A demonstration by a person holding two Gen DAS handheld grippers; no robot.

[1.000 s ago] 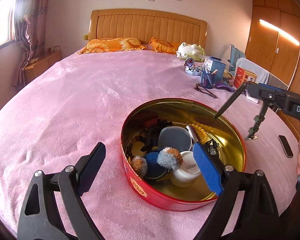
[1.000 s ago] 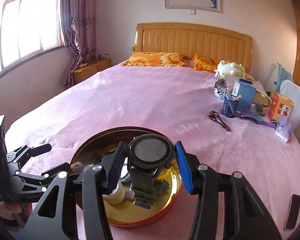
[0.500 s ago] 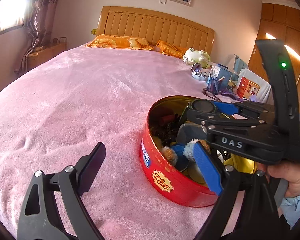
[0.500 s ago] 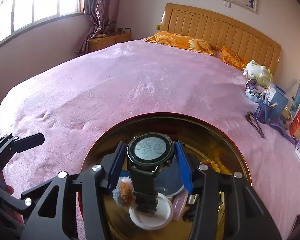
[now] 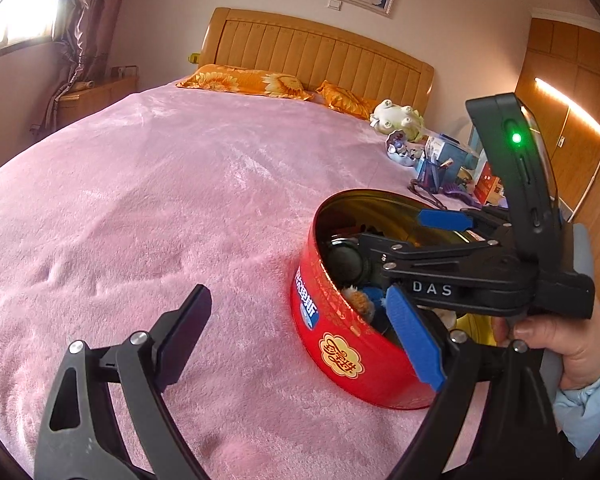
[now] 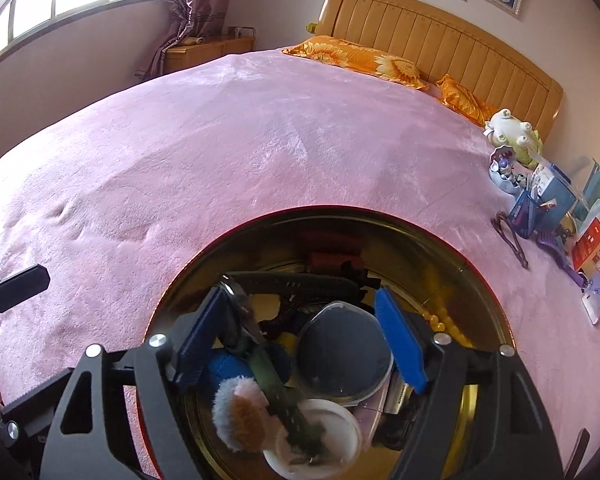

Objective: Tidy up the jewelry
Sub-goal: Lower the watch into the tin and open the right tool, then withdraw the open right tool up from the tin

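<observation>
A round red tin (image 5: pixel 332 344) with a gold inside (image 6: pixel 452 256) sits on the pink bed. It holds a grey-lidded jar (image 6: pixel 342 350), a white jar (image 6: pixel 320 436), furry pom-poms (image 6: pixel 236 408) and yellow beads (image 6: pixel 444 320). My right gripper (image 6: pixel 300 340) is open inside the tin. The green-strapped watch (image 6: pixel 260 356) lies tilted against its left finger, its strap across the white jar. The right gripper also shows in the left wrist view (image 5: pixel 404 236), over the tin. My left gripper (image 5: pixel 300 328) is open and empty at the tin's left side.
The pink blanket (image 5: pixel 160 200) covers the bed. At the far right edge stand a blue pen cup (image 6: pixel 524 212), boxes (image 6: pixel 592 244), a plush toy (image 6: pixel 512 136) and dark glasses (image 6: pixel 508 232). A phone (image 6: pixel 576 452) lies at the near right.
My right gripper went down into the tin and opened. The watch left its grip and now leans against the left finger. The left gripper shifted left of the tin.
</observation>
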